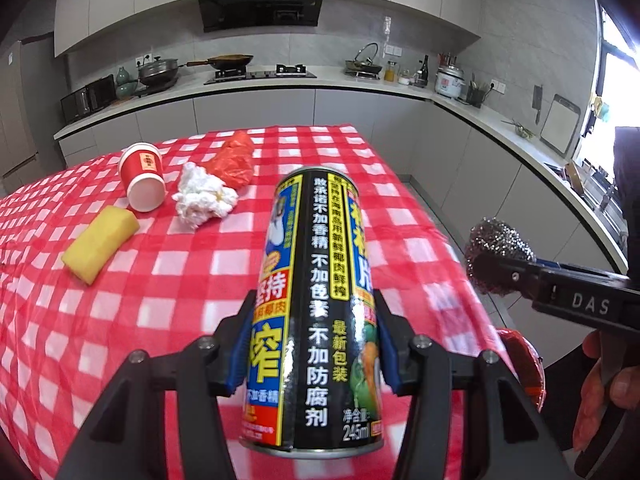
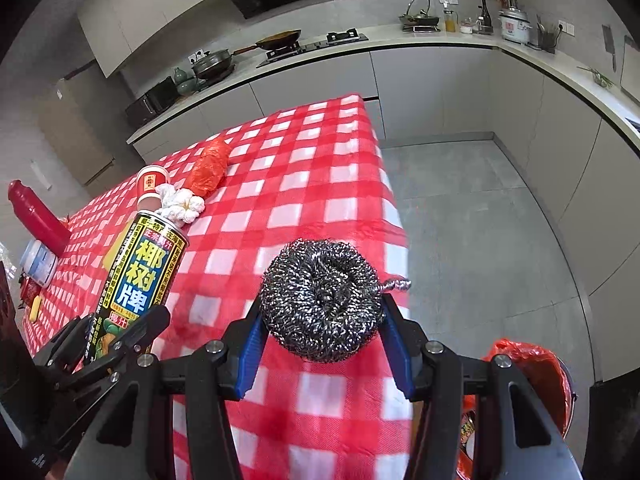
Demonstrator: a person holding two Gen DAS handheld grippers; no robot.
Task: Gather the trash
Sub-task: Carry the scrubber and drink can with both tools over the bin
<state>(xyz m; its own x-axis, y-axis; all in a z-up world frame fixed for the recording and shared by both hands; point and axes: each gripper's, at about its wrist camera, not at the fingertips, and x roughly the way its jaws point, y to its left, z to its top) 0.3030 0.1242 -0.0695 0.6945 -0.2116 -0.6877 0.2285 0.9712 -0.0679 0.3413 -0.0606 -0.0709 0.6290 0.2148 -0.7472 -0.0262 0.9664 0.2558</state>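
My left gripper [image 1: 312,344] is shut on a tall black drink can [image 1: 316,304] and holds it above the red checked table [image 1: 168,300]; the can also shows in the right wrist view [image 2: 136,284]. My right gripper [image 2: 320,340] is shut on a steel wool scourer [image 2: 320,300] over the table's right edge; the scourer also shows in the left wrist view [image 1: 496,248]. On the table lie a red paper cup [image 1: 143,176], a white crumpled tissue [image 1: 204,196], an orange plastic bag [image 1: 236,160] and a yellow sponge [image 1: 100,242].
A bin lined with an orange bag [image 2: 532,372] stands on the floor beside the table's right edge. A red bottle [image 2: 34,216] and a white container [image 2: 38,262] are at the table's far left. Kitchen counters [image 1: 360,80] run behind and to the right.
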